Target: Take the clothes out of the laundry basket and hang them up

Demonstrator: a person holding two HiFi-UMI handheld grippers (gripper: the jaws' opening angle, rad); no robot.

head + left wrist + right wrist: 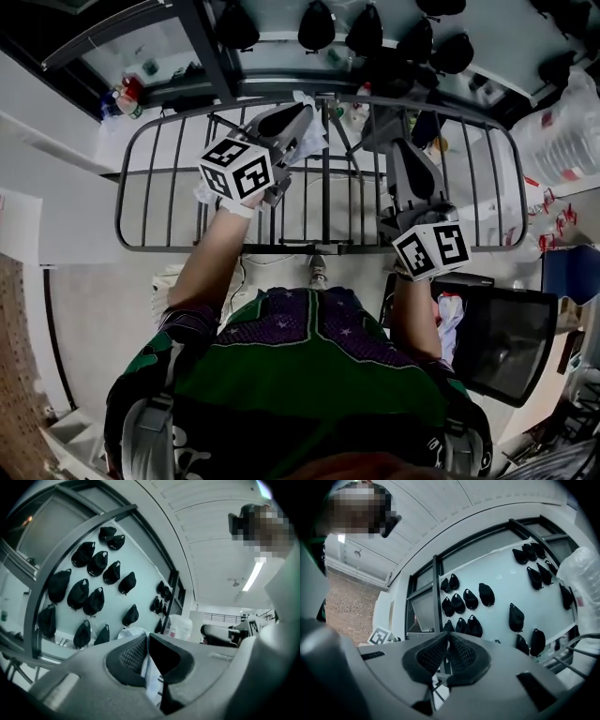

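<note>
We are standing over the grey drying rack [150, 187], with the dark laundry basket [511, 347] sitting low at our right and clothes [451, 312] bunching up inside it. We are holding our left gripper [302, 120] over the rack's bars, its jaws pinching a pale cloth [151, 677]. Our right gripper [403, 145] is hovering near it over the same bars, jaws pressed together on nothing

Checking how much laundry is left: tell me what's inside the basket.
Light clothes show along the basket's left side. The rest of its inside is dark; what lies there cannot be seen.
</note>
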